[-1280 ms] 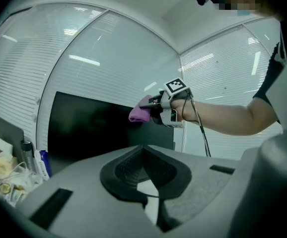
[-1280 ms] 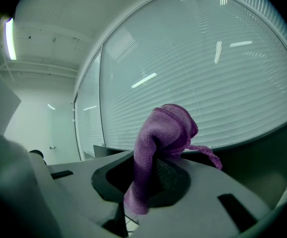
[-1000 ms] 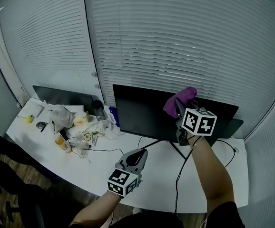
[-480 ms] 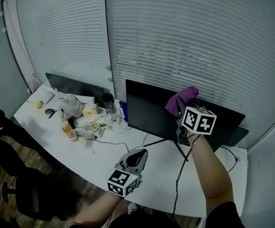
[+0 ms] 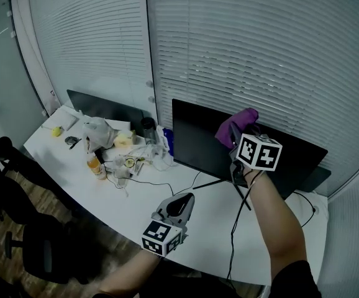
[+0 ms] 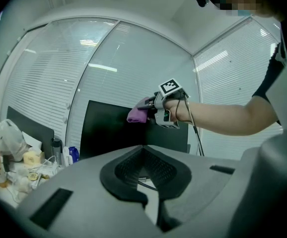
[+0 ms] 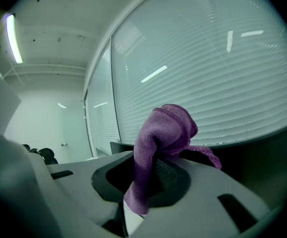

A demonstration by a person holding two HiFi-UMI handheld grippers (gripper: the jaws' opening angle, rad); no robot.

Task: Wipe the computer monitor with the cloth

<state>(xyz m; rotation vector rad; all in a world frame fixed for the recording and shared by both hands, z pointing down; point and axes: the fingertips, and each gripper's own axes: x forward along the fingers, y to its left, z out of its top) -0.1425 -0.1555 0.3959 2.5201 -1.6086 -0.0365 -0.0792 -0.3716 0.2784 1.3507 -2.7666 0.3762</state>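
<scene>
The right forearm reaches forward and up, and the right gripper [image 5: 234,139] has its jaws clamped on the purple cloth [image 5: 237,123], held at the top edge of the dark computer monitor [image 5: 197,143]. The left gripper [image 5: 181,202] hangs low over the white desk [image 5: 136,205], jaws together with nothing between them. Bottles and bags [image 5: 97,132] crowd the desk's left part, and closed blinds [image 5: 260,54] cover the wall behind.

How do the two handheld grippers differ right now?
The right gripper clamps a purple cloth; the left gripper holds nothing, jaws together. The right is raised at the top edge of the monitor; the left hangs low over the desk. Both carry marker cubes.
</scene>
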